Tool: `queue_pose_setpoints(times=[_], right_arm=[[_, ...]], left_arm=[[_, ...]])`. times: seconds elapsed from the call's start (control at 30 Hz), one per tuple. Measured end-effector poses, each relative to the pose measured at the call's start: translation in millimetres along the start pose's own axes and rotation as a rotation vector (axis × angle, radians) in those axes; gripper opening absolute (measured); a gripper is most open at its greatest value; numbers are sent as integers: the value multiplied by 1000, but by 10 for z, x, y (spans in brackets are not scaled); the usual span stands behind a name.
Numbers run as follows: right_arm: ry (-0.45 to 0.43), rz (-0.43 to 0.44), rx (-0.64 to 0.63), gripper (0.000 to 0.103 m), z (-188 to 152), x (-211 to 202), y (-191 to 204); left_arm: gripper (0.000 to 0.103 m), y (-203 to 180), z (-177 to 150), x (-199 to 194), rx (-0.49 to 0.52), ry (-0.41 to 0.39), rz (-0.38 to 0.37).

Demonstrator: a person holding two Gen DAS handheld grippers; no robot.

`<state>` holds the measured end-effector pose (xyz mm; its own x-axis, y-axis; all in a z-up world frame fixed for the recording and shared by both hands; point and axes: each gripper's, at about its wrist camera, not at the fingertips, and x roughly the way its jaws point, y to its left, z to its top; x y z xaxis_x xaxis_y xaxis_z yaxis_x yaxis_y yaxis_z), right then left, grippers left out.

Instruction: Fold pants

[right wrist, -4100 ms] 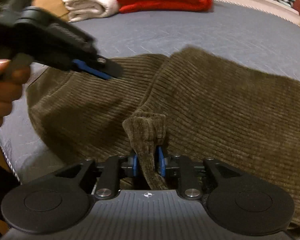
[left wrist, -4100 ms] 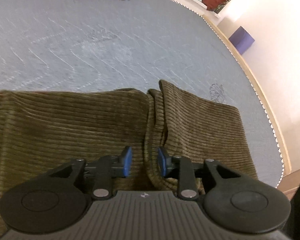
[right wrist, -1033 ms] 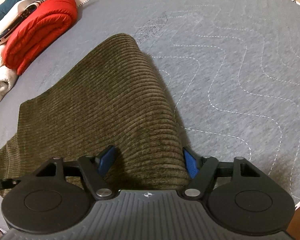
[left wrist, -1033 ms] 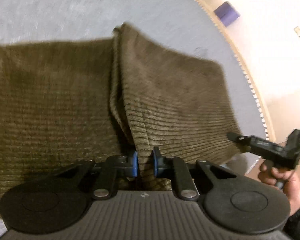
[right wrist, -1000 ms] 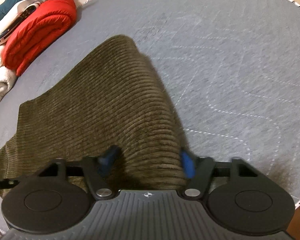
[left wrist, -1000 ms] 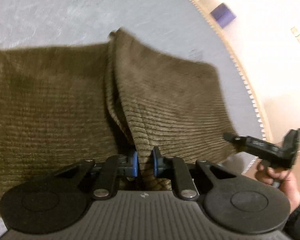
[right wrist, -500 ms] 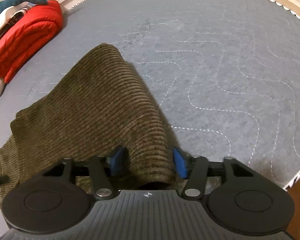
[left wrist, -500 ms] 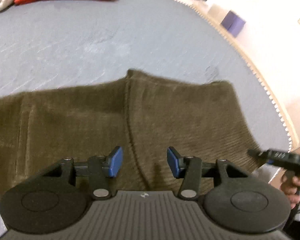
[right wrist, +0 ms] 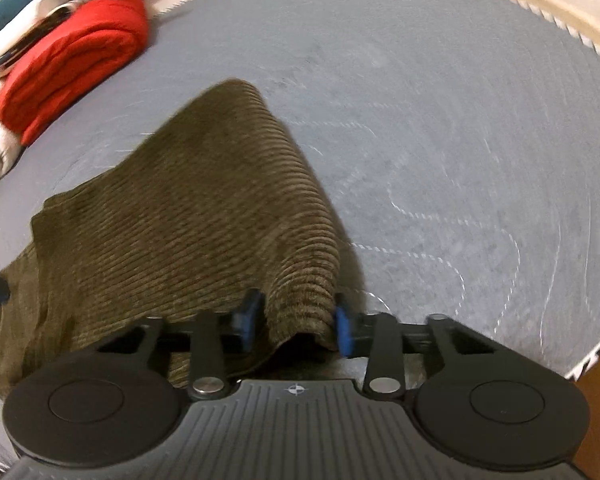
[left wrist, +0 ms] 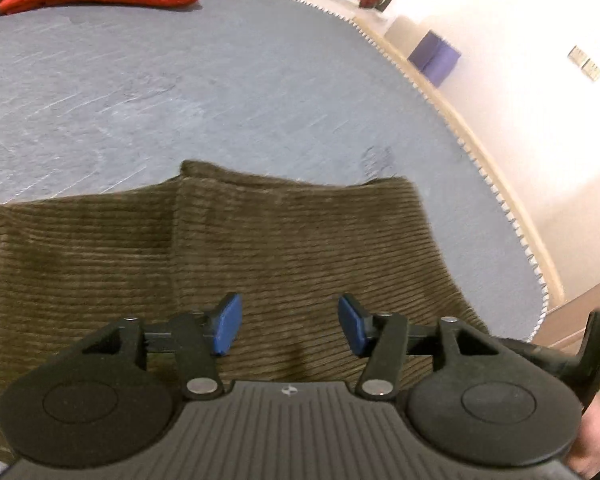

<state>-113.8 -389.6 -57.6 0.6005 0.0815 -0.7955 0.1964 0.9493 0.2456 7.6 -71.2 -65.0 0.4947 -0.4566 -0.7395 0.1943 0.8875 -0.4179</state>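
We see olive-brown corduroy pants [left wrist: 292,248], a soft, ribbed, matt cloth, under our fingers [left wrist: 229,322]. Beyond the fingers spreads the grey quilted bed cover [right wrist: 440,128], matt with pale wavy stitching. Farther off lies a red fleecy folded blanket [right wrist: 72,60]. The fingers carry smooth blue pads on matt black plastic with dull metal rivets.

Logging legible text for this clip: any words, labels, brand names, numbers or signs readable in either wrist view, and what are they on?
None can be read.
Left tool body: small round emblem, no letters.
Right tool body: same emblem, no letters.
Wall plates: too blurred to show any marking.
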Motion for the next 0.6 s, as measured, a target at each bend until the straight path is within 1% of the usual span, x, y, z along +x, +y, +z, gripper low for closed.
queue_pose_setpoints(times=[0.07,0.13,0.2,0.3,0.4,0.43,0.5,0.57,0.6], right_arm=[[-59,-18,-90,28,-45,-89,161],[-149,-38,-237,27,-123,-208,399],[-253,-34,-415,26,-247,-348,687],[-391,15,-649,26,-499,-534,1090],[-470,90,-851,26,-766,-627,1414],[-486,118,-908,26,-848,-642,1502],[-504,161,-989,26,-972,-651,1633],[-499,204,-1025,26,-1042,-643,1730],[-497,225,-1038,26,-1067,-635,1771]], left_arm=[[68,-24,19,-13,-20,-12,-57],[75,-61,37,-52,-28,-16,-103],[78,-105,55,-61,-25,-16,-151],[79,-140,93,-68,-47,-11,-220],[79,-135,162,-60,-76,-10,-286],[79,-130,189,-63,-76,-13,-296],[79,-102,235,-60,-73,-23,-283],[79,-47,264,-40,-85,-21,-244],[79,-4,271,-16,-95,-7,-219]])
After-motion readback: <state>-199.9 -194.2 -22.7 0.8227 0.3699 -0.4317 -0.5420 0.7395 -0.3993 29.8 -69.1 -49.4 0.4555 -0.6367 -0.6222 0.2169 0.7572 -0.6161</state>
